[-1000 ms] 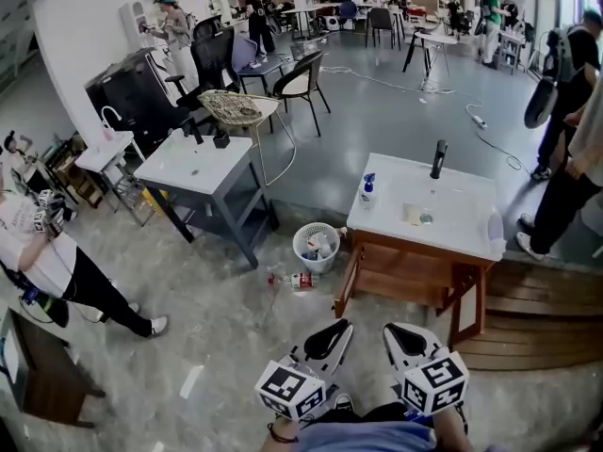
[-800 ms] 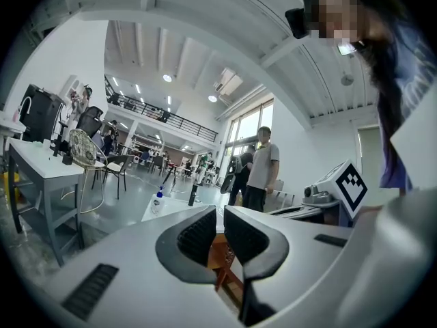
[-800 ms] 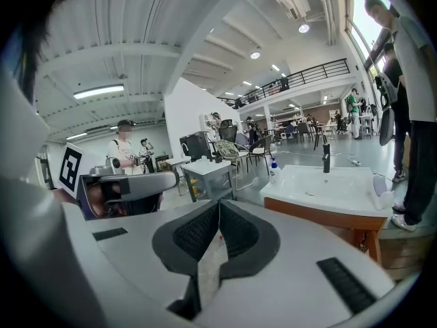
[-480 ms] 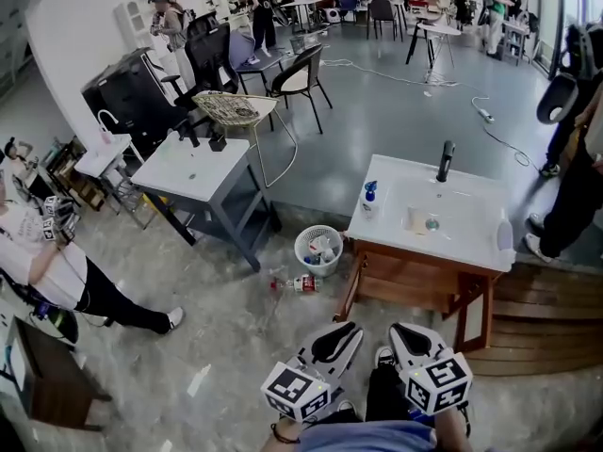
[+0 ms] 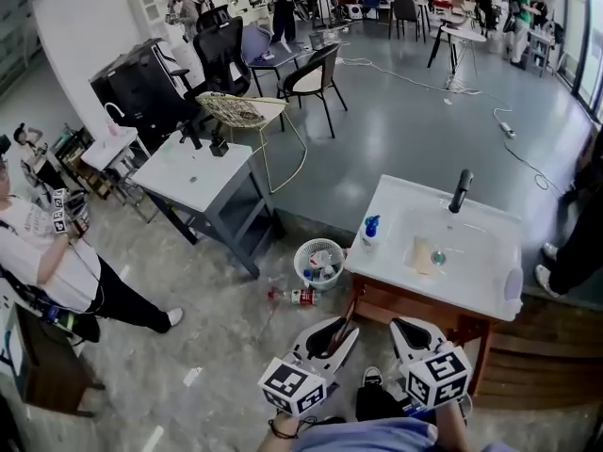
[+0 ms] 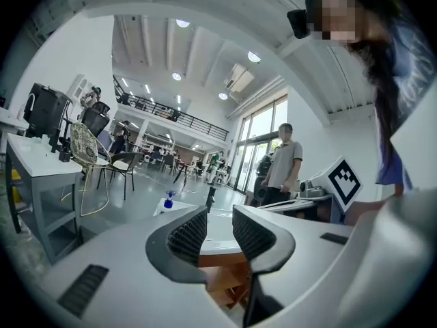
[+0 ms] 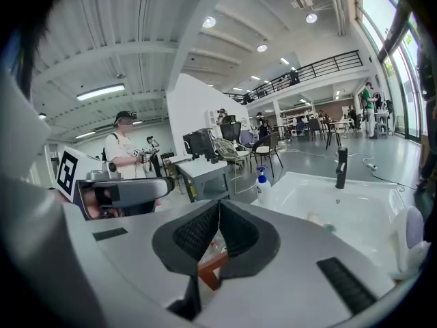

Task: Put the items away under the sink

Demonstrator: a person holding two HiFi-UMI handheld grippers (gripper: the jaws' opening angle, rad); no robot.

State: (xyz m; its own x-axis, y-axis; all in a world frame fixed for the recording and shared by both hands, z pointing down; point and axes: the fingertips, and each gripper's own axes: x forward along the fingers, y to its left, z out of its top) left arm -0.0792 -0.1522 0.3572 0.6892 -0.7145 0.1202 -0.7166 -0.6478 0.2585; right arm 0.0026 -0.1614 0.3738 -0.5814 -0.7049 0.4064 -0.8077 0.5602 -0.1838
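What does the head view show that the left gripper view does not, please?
Only the head view: the white basket on the floor and the fallen bottle beside it. Only the left gripper view: the ceiling lights, and a close look at the left gripper, whose jaws have just been opening and stand apart with nothing between them. Both: the sink, its black faucet, the blue-capped bottle and the grey table.

sink [image 5: 476,276]: white
faucet [image 5: 461,189]: black
cabinet [image 5: 407,306]: brown wood
spray bottle [image 5: 368,235]: white, blue top
basket [image 5: 301,258]: white
near floor [image 5: 212,323]: mottled grey
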